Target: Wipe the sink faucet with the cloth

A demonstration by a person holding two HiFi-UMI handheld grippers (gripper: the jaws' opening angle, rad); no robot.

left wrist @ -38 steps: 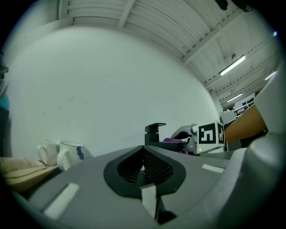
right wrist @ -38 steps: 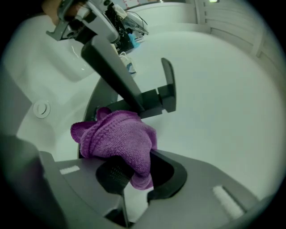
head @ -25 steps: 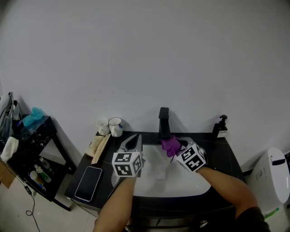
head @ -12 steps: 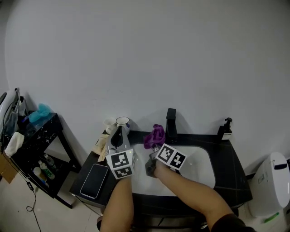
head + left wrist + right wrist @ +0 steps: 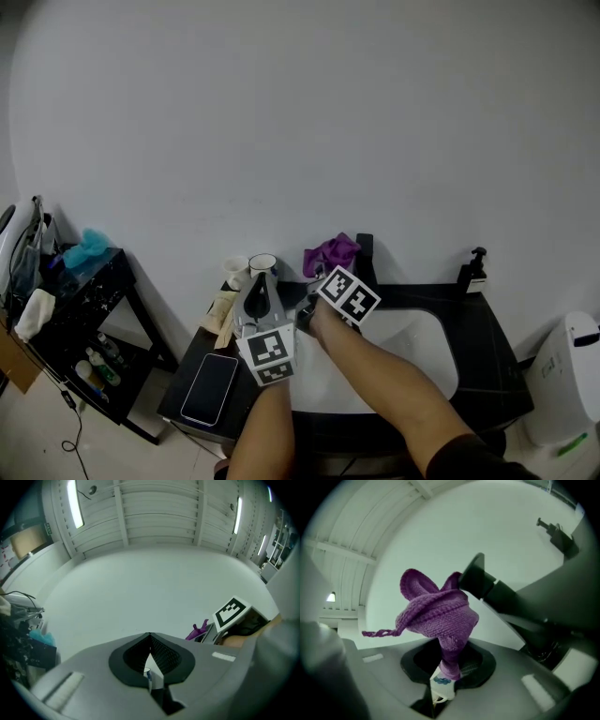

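Phone (image 5: pixel 211 388) left of sink (image 5: pixel 433 354), faucet (image 5: pixel 365 255) behind it, cloth (image 5: pixel 330 253) beside faucet

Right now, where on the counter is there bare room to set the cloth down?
Bare: counter right of the basin, from the soap pump to the front edge; also the basin's right half. Crowded: the left end, with phone, cups, left gripper and right gripper with cloth.

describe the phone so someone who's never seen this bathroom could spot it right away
Find the black vanity counter holding the white sink basin. On its left end, in front of the two cups, lies the smartphone. It is the only flat, dark, glossy rectangle there, with a pale rim.
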